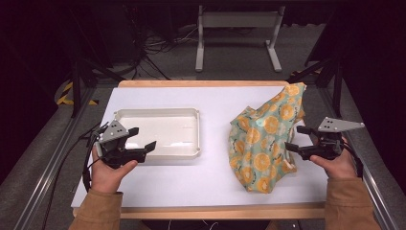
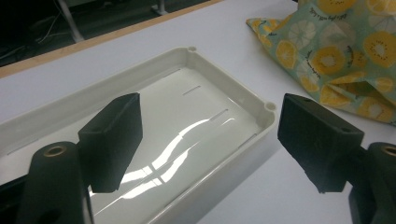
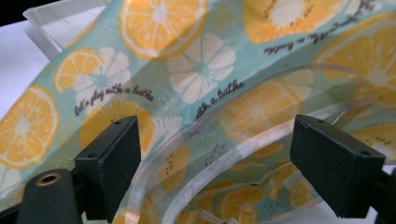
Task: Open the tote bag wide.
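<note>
A: The white table (image 1: 191,182) is carrying two things: an empty cream tray (image 1: 158,115) left of centre and a citrus-print bag (image 1: 265,139) standing crumpled on the right half, well apart from the tray

B: Noted. And the grippers?

A: The right gripper (image 1: 296,139) is sitting at the bag's right edge, jaws spread wide, gripping nothing. The left gripper (image 1: 141,139) is hovering over the tray's near left corner, jaws likewise spread, holding nothing
</note>
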The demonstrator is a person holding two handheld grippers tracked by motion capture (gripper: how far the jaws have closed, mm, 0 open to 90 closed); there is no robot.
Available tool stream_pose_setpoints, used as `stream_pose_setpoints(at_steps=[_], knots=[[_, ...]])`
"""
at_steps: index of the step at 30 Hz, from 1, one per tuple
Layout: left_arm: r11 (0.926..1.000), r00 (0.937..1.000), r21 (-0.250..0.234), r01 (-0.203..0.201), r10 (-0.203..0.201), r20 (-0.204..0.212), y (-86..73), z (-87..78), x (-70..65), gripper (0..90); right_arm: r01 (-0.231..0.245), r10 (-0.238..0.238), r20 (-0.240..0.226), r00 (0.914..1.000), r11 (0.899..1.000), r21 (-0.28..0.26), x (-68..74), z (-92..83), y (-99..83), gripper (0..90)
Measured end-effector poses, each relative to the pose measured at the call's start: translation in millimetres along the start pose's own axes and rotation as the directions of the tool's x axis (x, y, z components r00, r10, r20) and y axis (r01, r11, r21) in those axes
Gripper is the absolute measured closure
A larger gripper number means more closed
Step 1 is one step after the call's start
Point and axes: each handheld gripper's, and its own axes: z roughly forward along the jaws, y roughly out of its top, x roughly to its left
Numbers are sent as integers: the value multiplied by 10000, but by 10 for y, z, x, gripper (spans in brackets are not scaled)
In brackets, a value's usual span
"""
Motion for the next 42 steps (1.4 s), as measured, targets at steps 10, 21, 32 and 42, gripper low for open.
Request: stream_pose_setpoints(at_steps=[10,21,32,42], knots=[[9999,10000,136,-4,4,1,-12,39,-2,227,-245,252,-406,9989,9995,190,-52,90,-91,153],[9995,10000,298,-70,69,43,-21,86,-10,225,-268,337,-1038,9940,9974,672,-49,193,-146,140],[9992,10000,384,-54,53,49,-34,118,-14,224,-47,40,-835,9965,9999,-89,-35,110,-108,256],[9988,10000,483,-58,55,63,-44,145,-17,223,-35,41,-729,9973,10000,78,-14,166,-100,339]])
